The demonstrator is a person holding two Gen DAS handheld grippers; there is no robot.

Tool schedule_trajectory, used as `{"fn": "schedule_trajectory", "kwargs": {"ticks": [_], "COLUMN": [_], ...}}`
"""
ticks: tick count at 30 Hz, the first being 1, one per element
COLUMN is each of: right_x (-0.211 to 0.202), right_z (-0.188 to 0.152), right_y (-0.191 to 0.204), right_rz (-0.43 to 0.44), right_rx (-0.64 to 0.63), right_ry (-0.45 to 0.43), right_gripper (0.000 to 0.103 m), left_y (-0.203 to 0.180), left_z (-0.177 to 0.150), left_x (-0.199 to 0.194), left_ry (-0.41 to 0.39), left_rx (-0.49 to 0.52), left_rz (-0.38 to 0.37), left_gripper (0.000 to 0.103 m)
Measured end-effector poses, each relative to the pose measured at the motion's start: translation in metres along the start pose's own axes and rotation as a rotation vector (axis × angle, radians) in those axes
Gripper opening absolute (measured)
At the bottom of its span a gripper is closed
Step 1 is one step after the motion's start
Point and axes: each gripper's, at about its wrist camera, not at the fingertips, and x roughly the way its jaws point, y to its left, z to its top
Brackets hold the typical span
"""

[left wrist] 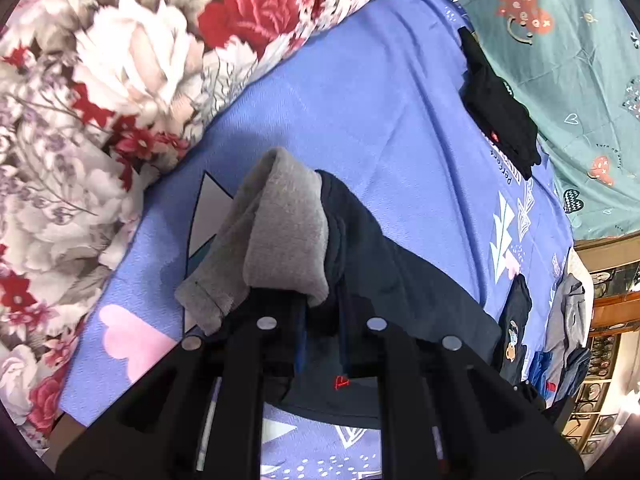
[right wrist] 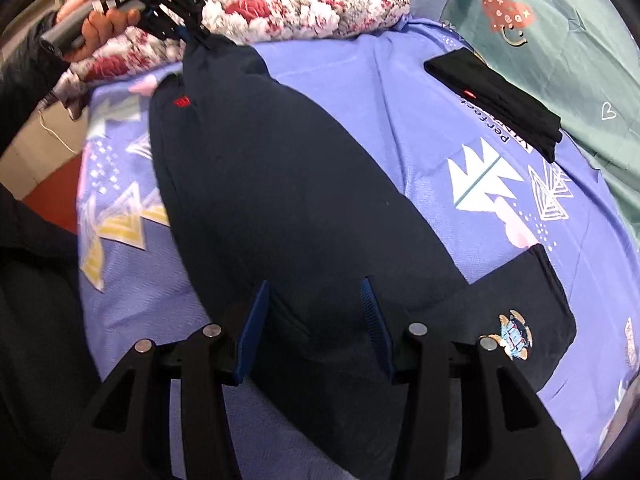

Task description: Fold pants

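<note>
Dark navy pants [right wrist: 288, 200] spread lengthwise across the purple patterned bedsheet [right wrist: 360, 92], a small red mark [right wrist: 182, 101] near the far end. Far end pinched and raised off the sheet by the left gripper [right wrist: 200, 38], jaws closed tight on the fabric, a hand [right wrist: 100, 16] wrapped round its handle. From the left wrist view, same grip seen close: left gripper [left wrist: 322, 308] clamped on the navy cloth, grey fleecy lining [left wrist: 280, 232] turned out and bunched over the fingers. Near end lying between the fingers of the right gripper [right wrist: 316, 332], jaws standing apart, blue pads [right wrist: 252, 336] either side of the cloth and not pressing on it. Black folded garment [right wrist: 500, 100] resting at the far right of the sheet, well apart from the pants. Another dark garment with an embroidered patch [right wrist: 514, 334] just beside the right gripper. Floral quilt [right wrist: 312, 4] heaped along the far side of the bed.
</note>
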Motion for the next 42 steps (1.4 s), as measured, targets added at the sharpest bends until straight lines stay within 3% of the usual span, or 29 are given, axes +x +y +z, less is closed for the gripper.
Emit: {"fn": "schedule_trajectory", "kwargs": {"ticks": [7,13,14,16,18,24,29,35,38,40,42], "right_x": [0.004,0.021,0.022,0.022,0.016,-0.028,-0.033,0.004,0.009,0.008,0.003], "right_z": [0.001,-0.002,-0.002,-0.001,0.001,0.007,-0.003,-0.018,-0.019,-0.019,-0.019], "right_y": [0.016,0.017,0.016,0.014,0.012,-0.008,0.001,0.011,0.005,0.002,0.003], "right_rz": [0.041,-0.004,0.008,0.018,0.012,0.072,0.119,0.157,0.188,0.208,0.212], "right_rx": [-0.042,-0.047,-0.047,-0.038,-0.028,0.052,0.022,0.036,0.078,0.106,0.108], "right_ry": [0.021,0.080,0.085,0.094,0.076,-0.016,0.017,0.106,0.110,0.118,0.111], "right_gripper": [0.049,0.047,0.040,0.007,0.004,0.003,0.003,0.003,0.004,0.008,0.030], "left_y": [-0.007,-0.006,-0.005,-0.003,-0.002,0.005,0.014,0.040,0.052,0.054,0.049], "left_z": [-0.005,-0.006,-0.006,-0.007,-0.009,-0.021,-0.045,-0.055,-0.051,-0.050,-0.050], "left_x": [-0.015,-0.022,-0.024,-0.029,-0.032,-0.050,-0.061,-0.014,0.014,0.019,0.016], "left_ry": [-0.032,-0.037,-0.041,-0.049,-0.054,-0.070,-0.075,0.000,0.041,0.047,0.054], "left_rx": [0.012,0.010,0.009,0.009,0.009,0.029,0.068,0.028,0.010,0.004,0.022], "left_rz": [-0.015,-0.031,-0.034,-0.038,-0.038,-0.039,-0.038,0.051,0.064,0.067,0.086], "left_gripper": [0.011,0.011,0.011,0.011,0.011,0.011,0.011,0.011,0.014,0.018,0.019]}}
